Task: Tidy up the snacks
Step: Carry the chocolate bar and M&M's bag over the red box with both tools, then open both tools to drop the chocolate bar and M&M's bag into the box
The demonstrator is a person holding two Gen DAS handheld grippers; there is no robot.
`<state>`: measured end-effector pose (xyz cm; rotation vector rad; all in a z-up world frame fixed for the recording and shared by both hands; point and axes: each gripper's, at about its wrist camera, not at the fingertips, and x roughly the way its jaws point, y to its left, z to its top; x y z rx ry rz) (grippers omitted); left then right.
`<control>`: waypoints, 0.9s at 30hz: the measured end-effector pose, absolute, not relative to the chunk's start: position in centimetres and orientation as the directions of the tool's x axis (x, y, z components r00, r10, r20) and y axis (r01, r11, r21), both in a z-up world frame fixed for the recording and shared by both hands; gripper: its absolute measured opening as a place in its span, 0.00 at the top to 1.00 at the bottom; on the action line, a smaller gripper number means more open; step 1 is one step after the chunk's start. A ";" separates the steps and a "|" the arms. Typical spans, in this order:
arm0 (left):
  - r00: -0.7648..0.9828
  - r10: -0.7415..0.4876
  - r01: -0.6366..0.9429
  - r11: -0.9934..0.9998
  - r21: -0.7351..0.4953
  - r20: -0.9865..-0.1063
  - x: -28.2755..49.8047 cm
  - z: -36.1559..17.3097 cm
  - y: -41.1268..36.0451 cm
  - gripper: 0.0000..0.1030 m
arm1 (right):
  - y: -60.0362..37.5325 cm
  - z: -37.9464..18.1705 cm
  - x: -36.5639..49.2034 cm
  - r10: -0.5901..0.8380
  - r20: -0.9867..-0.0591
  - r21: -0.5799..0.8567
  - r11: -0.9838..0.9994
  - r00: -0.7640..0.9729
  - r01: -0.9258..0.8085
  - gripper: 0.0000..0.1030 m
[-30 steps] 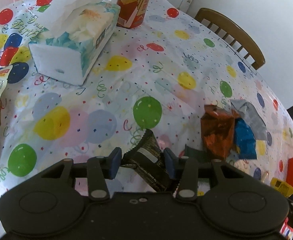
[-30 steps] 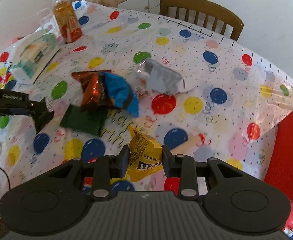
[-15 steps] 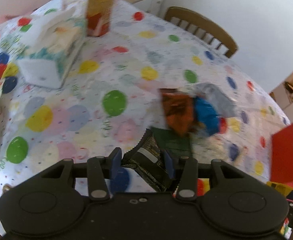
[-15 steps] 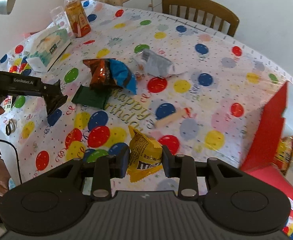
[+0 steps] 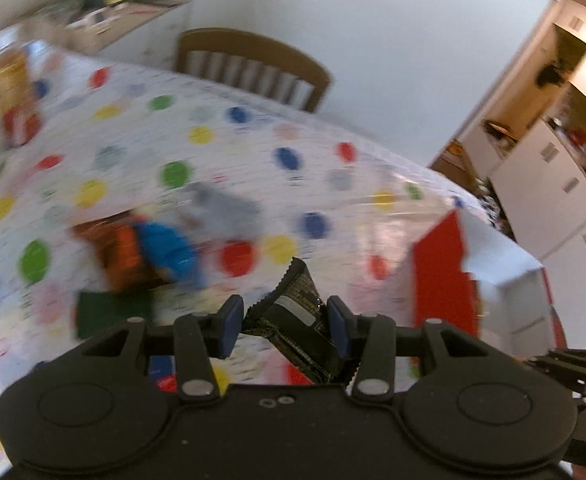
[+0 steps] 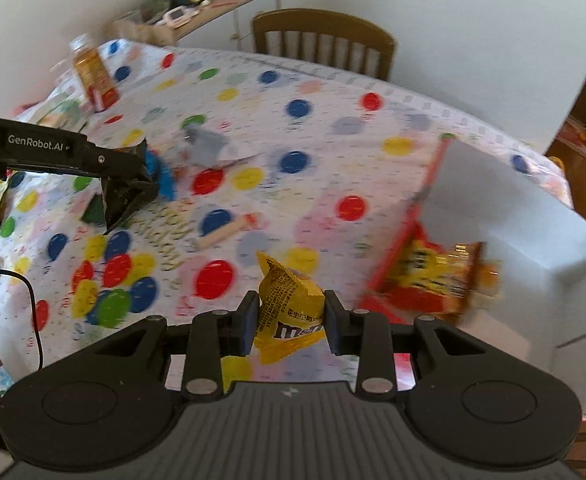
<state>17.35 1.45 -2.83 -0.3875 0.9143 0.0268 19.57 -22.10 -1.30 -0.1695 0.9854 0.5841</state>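
Observation:
My left gripper [image 5: 286, 320] is shut on a black snack packet [image 5: 299, 312] and holds it above the table; it shows from the side in the right wrist view [image 6: 127, 184]. My right gripper [image 6: 288, 320] is shut on a yellow M&M's packet [image 6: 289, 304], held above the table near a red-and-white box [image 6: 505, 216]. The box lies open with an orange-yellow snack bag [image 6: 441, 276] inside. On the balloon tablecloth lie an orange packet [image 5: 121, 252], a blue packet [image 5: 169, 250], a grey packet [image 5: 223, 208] and a dark green packet [image 5: 111, 312].
A juice bottle [image 6: 93, 74] and a tissue box [image 6: 59, 110] stand at the far left of the table. A wooden chair [image 6: 325, 42] is behind the table. A small wrapped stick [image 6: 223, 232] lies mid-table. The red box [image 5: 453, 276] is at the right edge.
Both grippers have risen and swung right toward the red box, still gripping their packets. The box and the bag inside it have come into full view. The frames are now motion-blurred.

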 end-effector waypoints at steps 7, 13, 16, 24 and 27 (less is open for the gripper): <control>0.626 -0.203 -0.060 0.950 -0.305 -0.753 21.4 -1.1 -6.6 0.58 | -28.5 -1.0 21.9 0.357 -0.813 0.113 0.872 0.460 -0.477 0.68; 0.611 -0.238 0.020 0.958 -0.286 -0.755 24.7 -0.8 -13.2 0.58 | -33.9 -1.7 24.1 0.315 -0.812 0.104 0.906 0.491 -0.410 0.68; 0.598 -0.251 0.053 0.960 -0.275 -0.761 26.0 -1.1 -16.3 0.58 | -36.1 -2.6 24.9 0.290 -0.818 0.096 0.920 0.496 -0.380 0.68; 0.554 -0.251 0.143 0.968 -0.206 -0.794 29.1 -2.7 -22.9 0.57 | -39.8 -5.4 26.7 0.245 -0.846 0.085 0.939 0.473 -0.334 0.68; 0.524 -0.250 0.167 0.968 -0.190 -0.815 30.3 -3.9 -24.9 0.57 | -40.6 -6.7 27.1 0.235 -0.860 0.087 0.943 0.454 -0.322 0.68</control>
